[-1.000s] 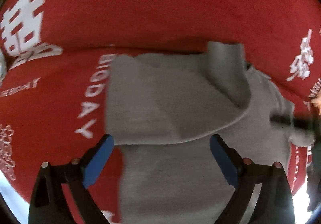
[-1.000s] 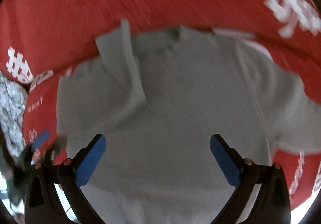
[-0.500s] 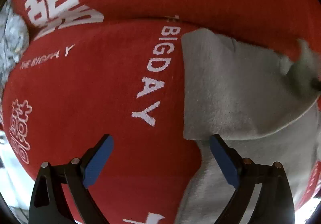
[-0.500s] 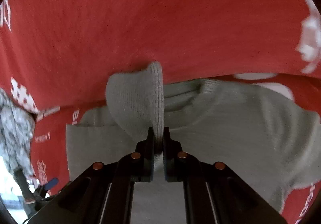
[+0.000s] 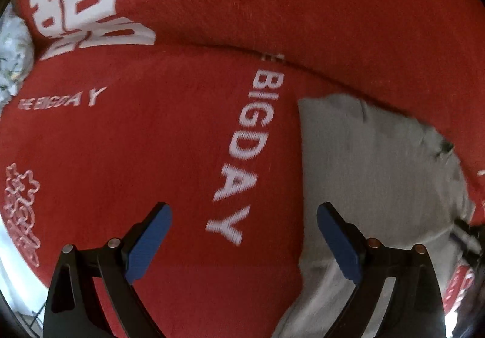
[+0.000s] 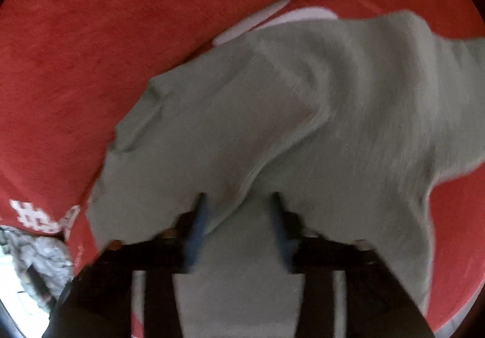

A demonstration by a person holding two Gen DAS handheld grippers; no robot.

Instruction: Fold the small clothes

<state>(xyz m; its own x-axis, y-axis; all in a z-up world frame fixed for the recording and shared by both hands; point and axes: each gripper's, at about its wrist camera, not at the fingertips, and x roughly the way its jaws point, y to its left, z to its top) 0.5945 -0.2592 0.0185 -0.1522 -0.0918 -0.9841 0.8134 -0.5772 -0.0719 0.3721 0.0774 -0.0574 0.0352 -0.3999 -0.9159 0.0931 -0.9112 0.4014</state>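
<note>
Red plush blanket (image 5: 188, 132) everywhere, printed in white with big characters and "BIGDAY", and it looks more like a bed or sofa cover than a bench. In the left view the small grey knit sweater (image 5: 369, 186) lies from about three down to five o'clock, its straight folded edge running up the middle. The left hand-held gripper (image 5: 244, 241) hovers with its blue pads spread wide and nothing between them, its right pad over the sweater's edge.

The right hand-held gripper (image 6: 239, 226) is blurred. Its jaws are opening and grey knit (image 6: 303, 114) lies draped over and between the fingers, apparently just being let go.

That knit looks soft, light and floppy, so I'd pinch it at a hem, cuff or folded edge. A crumpled pale patterned cloth (image 6: 45, 256) sits at eight o'clock, well clear.
</note>
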